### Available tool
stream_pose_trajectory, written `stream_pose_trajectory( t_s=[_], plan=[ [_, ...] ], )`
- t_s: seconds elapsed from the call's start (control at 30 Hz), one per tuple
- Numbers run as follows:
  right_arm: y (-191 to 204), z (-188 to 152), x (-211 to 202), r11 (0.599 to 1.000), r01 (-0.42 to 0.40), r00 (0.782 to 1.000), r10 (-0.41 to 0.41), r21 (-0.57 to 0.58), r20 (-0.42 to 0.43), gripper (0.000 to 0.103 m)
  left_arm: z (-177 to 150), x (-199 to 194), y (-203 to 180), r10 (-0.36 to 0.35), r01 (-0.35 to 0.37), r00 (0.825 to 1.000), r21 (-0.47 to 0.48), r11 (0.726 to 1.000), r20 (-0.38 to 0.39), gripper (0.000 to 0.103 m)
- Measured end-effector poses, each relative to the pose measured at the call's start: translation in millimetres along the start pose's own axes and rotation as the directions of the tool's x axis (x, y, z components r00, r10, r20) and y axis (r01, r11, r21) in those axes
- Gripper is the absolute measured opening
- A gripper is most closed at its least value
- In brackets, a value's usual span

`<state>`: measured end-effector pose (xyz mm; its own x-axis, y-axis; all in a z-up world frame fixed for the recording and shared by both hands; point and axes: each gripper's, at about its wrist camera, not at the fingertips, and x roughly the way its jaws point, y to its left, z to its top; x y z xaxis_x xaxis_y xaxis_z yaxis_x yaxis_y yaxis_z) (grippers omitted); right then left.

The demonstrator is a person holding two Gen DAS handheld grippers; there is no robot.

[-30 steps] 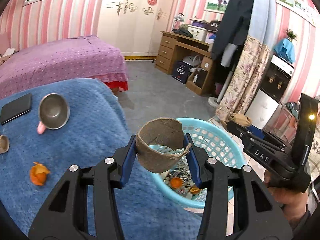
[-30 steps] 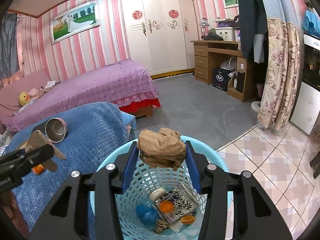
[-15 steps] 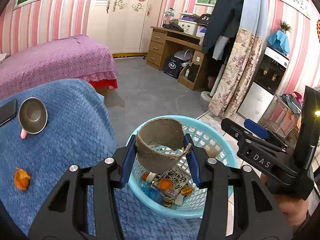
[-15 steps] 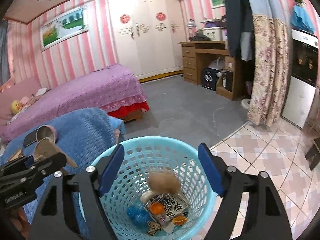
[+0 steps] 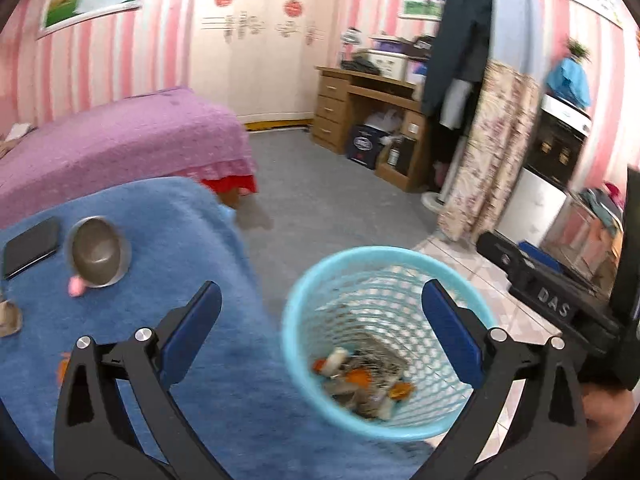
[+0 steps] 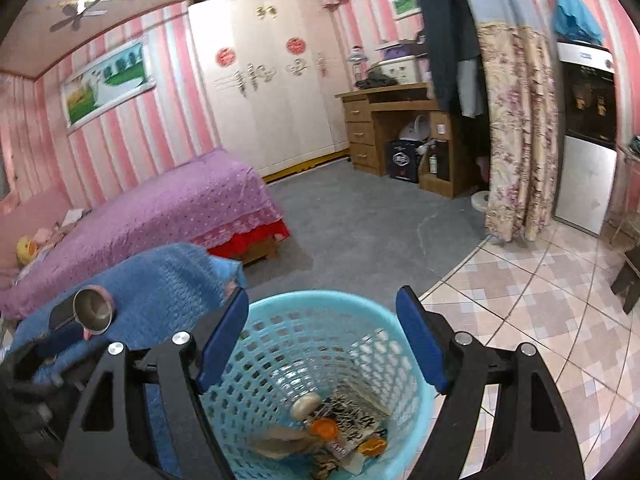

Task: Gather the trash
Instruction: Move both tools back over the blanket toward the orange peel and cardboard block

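We see a purple bed [image 6: 160, 216] at mid left, and below it a blue blanket [image 5: 168, 240]. A turquoise basket [image 6: 276, 308] fills the lower centre of the right view, between our right gripper's [image 6: 322, 340] wide-apart, empty jaws. In the left view the basket [image 5: 304, 292] sits at lower right, and our left gripper [image 5: 320, 332] is spread wide, holding nothing. In the basket lies the trash [image 6: 332, 432]: a printed packet, orange peel, a pale round piece and brown scraps. Only the left view shows the right gripper's body at the right edge. A steel cup [image 5: 98, 252] and a phone [image 5: 30, 246] rest on the blanket.
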<state>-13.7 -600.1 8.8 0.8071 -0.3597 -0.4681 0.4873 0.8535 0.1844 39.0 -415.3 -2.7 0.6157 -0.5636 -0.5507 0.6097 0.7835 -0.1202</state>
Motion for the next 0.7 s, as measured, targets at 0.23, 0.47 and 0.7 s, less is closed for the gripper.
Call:
stream_pose_trajectory(
  t_s=[0.23, 0.47, 0.7],
  plan=[
    [88.5, -17.5, 13.2, 0.976, -0.197, 0.978, 0.189, -0.088, -0.092, 0.075, -19.2, -59.7, 107.7, 0.234, -0.234, 0.972, -0.040, 0.971, 0.013, 0.097],
    [206.9, -50.6, 19.3, 0.902, -0.366, 0.925, 0.325, -0.230, -0.199, 0.075, -59.3, -117.1, 239.4, 0.426, -0.429, 0.903, -0.183, 0.884, -0.061, 0.097],
    [308.5, -102.4, 23.6, 0.822, -0.435, 0.891, 0.331, -0.369, -0.311, 0.075, -86.0, -156.9, 312.5, 0.486, -0.490, 0.870, -0.273, 0.828, -0.085, 0.097]
  ],
)
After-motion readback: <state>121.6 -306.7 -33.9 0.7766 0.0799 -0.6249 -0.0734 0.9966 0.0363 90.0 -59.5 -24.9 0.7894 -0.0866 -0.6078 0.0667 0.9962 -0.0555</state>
